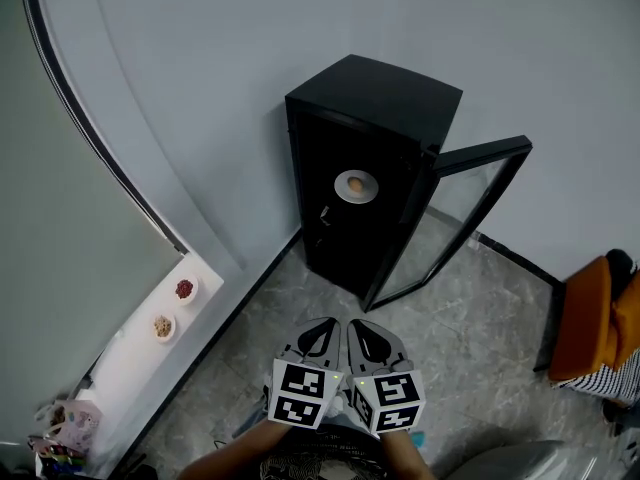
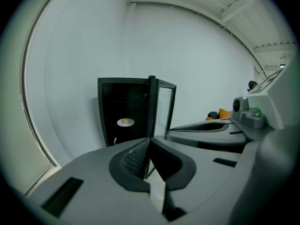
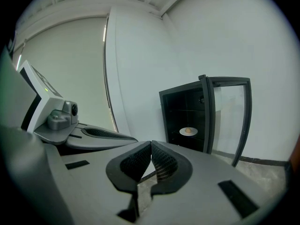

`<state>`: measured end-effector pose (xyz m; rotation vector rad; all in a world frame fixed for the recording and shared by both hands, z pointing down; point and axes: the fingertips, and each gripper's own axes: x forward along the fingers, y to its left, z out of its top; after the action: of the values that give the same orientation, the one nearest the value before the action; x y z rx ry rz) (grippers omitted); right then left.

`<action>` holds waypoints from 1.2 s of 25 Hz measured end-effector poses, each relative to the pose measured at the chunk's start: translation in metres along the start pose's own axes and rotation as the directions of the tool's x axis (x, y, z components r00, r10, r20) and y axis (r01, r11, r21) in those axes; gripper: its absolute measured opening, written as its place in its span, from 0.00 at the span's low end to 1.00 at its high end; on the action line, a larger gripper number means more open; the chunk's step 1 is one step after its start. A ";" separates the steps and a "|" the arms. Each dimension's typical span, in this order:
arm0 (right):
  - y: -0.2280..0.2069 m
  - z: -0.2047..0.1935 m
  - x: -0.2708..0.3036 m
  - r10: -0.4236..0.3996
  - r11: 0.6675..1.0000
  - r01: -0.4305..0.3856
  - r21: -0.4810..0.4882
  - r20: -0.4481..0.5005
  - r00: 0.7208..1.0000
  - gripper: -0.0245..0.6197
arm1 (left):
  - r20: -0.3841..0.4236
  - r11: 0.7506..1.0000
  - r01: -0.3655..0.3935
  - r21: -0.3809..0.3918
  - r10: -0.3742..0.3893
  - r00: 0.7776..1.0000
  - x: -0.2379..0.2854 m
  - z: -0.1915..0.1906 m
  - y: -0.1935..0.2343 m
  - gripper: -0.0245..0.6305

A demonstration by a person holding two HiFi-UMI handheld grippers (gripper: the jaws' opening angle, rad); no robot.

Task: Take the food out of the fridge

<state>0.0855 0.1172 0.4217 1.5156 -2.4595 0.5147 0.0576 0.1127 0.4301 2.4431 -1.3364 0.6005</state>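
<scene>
Low in the head view, the left gripper (image 1: 320,333) and the right gripper (image 1: 372,336) sit side by side, almost touching; both aim across the marbled floor (image 1: 470,343) at a black fridge (image 1: 372,98) standing well apart from them against the pale wall; their marker cubes (image 1: 302,393) show black-and-white square patterns. The fridge's glass door (image 1: 470,208) is swung open to the right; inside, a white plate (image 1: 372,192) on a shelf carries a small tan piece of food (image 1: 354,182). Along the left wall runs a white counter (image 1: 130,360) with two small dishes, one of something red (image 1: 184,289) and one of something brownish (image 1: 163,326); a pink packet (image 1: 72,423) lies at its near end (its print is too small to read).

Seen from the left gripper view, that gripper's fingers (image 2: 136,158) are pressed together with nothing between them; beyond their tips stands the open fridge, the plate and food pale against its dark interior; the right gripper shows alongside at the right edge.

Seen from the right gripper view, its own fingers (image 3: 164,165) likewise meet tip to tip and pinch nothing; the fridge stands off to the right (door open, glass pane catching light); the plate with the food rests on a shelf inside, far from both grippers.
</scene>
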 end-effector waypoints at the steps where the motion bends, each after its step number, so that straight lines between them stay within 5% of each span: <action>1: -0.001 0.000 0.002 -0.002 1.000 0.002 0.000 -0.001 1.000 0.07 | 0.000 1.000 0.002 -0.001 -0.002 1.000 0.002 0.001 0.002 0.06; 30: -0.069 0.056 0.166 -0.188 0.981 0.190 0.045 -0.045 0.981 0.07 | -0.036 0.981 0.194 0.027 -0.193 0.981 0.152 0.069 0.114 0.06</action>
<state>0.0728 -0.0698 0.4420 1.7189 -2.2574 0.5673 0.0488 -0.0882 0.4502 2.5363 -1.0680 0.6130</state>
